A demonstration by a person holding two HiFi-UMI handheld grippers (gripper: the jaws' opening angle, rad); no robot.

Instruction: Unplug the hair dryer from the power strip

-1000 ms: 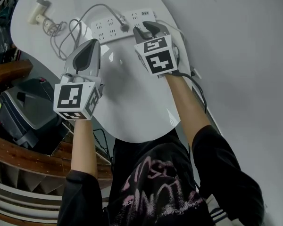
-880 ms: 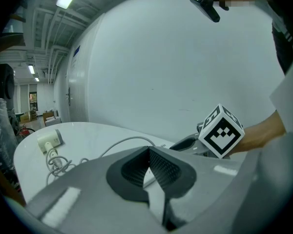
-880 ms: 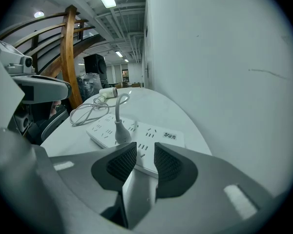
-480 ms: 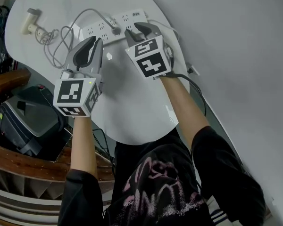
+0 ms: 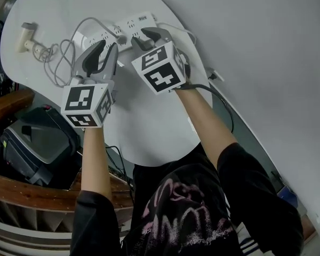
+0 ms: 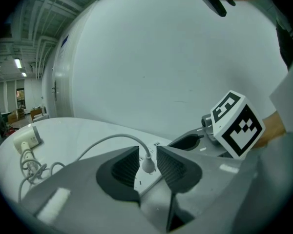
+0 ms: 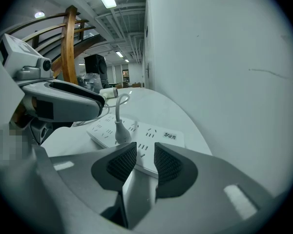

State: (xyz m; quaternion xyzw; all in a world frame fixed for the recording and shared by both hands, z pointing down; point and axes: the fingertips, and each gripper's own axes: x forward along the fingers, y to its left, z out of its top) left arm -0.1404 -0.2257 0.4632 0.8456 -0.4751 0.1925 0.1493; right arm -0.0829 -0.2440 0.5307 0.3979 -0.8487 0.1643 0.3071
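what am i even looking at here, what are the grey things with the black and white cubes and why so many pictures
There is no robot here. A person holds a tool in each hand: the left gripper and the right gripper. Each has two grey jaws, and the patterned cube is part of it.

The overhead picture comes from a camera on the person's head, looking down. The other two come from cameras riding on each gripper, looking along its jaws.

On the white table lie a power strip, a hair dryer and its looped cord, which ends in a plug seated in the strip.

Nothing is held: both pairs of jaws stand apart. The plug shows in the gap between the left ones, and the right ones point at the strip.
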